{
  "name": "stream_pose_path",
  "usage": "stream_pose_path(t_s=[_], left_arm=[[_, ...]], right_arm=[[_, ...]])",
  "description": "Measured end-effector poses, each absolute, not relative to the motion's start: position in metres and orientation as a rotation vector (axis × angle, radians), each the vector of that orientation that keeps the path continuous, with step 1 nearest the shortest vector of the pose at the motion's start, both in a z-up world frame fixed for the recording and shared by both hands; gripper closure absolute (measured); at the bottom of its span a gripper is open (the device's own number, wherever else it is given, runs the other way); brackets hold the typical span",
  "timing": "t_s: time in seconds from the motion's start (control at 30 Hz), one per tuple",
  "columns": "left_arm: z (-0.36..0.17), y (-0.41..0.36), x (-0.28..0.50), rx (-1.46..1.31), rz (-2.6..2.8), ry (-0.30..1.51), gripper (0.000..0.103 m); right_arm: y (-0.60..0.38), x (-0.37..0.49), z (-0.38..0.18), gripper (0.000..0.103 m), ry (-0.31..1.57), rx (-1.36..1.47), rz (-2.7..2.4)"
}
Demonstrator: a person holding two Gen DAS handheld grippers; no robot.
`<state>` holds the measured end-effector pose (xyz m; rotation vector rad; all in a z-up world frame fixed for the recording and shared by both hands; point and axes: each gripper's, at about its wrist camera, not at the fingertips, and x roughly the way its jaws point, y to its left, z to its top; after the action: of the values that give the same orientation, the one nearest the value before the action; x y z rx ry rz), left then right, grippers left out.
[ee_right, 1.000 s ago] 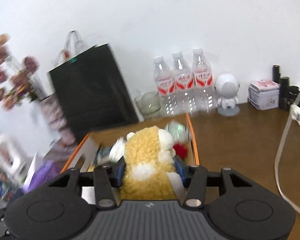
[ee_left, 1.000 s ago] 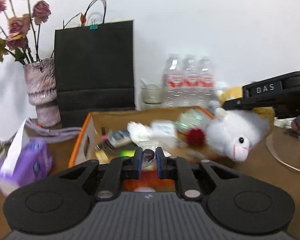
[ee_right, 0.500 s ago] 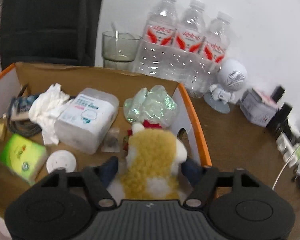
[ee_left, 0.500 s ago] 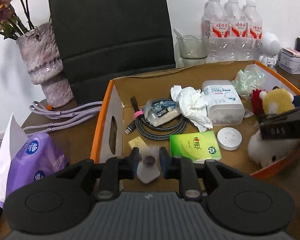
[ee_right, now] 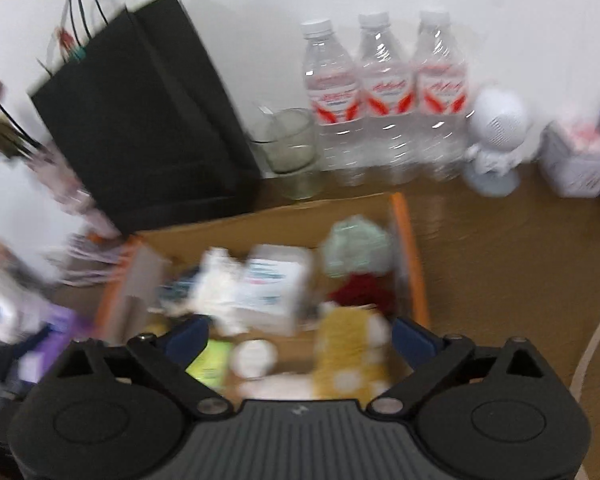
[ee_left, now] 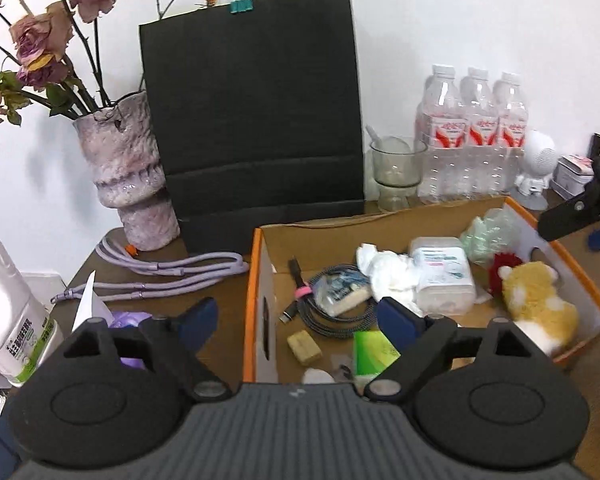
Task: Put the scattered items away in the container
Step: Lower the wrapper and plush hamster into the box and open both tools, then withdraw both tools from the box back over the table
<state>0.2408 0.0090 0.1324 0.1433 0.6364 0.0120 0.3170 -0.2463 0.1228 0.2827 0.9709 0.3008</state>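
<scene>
Inside the cardboard box (ee_left: 556,248), against its right wall, lies the yellow plush toy (ee_left: 536,300), clear of any grip. Around it sit a tissue pack (ee_left: 442,276), a crumpled paper (ee_left: 384,270), a coiled cable (ee_left: 332,312), a green packet (ee_left: 374,350) and a small white fob (ee_left: 318,376) near the front wall. The right gripper (ee_right: 300,336) has just been opening: its fingers (ee_right: 414,340) are spread wide, with the toy below and between them but not pressed. The left gripper (ee_left: 296,320) has likewise just been opening and grasps nothing; one of its fingers is over the worktop (ee_left: 220,308), the other over the box.

The step in hand looks like the release and pull-back. Done well, both grippers would lift straight up and back with fingers wide, so nothing catches on the plush or the box rim. Outside the box, a purple cord (ee_left: 180,272) and a purple tissue packet (ee_left: 130,318) lie to its left and may be next.

The right wrist view is badly smeared, so contents there are hard to read. The left gripper's body hides the box's front edge, and the tissue packet is mostly covered.
</scene>
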Motion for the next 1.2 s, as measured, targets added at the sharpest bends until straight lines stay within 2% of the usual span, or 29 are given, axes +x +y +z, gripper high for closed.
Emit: stream_pose_path(t_s=[0.13, 0.23, 0.37, 0.47, 0.6, 0.93, 1.13, 1.2], left_arm=[[0.139, 0.003, 0.222, 0.142, -0.006, 0.621, 0.005], [0.141, 0.002, 0.197, 0.148, 0.040, 0.541, 0.000], [0.128, 0.000, 0.132, 0.133, 0.122, 0.281, 0.000], [0.106, 0.000, 0.079, 0.067, 0.093, 0.192, 0.000], [0.080, 0.000, 0.027, -0.029, 0.061, 0.261, 0.000], [0.046, 0.004, -0.080, -0.012, 0.052, 0.352, 0.000], [0.032, 0.002, -0.099, 0.002, 0.034, 0.406, 0.000], [0.032, 0.006, -0.093, -0.008, 0.043, 0.414, 0.000]], right_arm=[[-0.244, 0.304, 0.111, 0.005, 1.054, 0.310, 0.303], [-0.245, 0.276, 0.116, 0.005, 1.003, 0.288, 0.299], [-0.252, 0.203, 0.127, 0.004, 0.709, 0.175, 0.270], [-0.255, 0.131, 0.108, 0.000, 0.461, 0.067, 0.205], [-0.257, 0.059, 0.074, 0.000, 0.402, 0.081, 0.226], [-0.259, -0.056, 0.024, 0.000, 0.498, 0.034, 0.192], [-0.256, -0.088, 0.018, 0.000, 0.492, 0.059, 0.233], [-0.254, -0.083, 0.017, 0.007, 0.507, 0.047, 0.229]])
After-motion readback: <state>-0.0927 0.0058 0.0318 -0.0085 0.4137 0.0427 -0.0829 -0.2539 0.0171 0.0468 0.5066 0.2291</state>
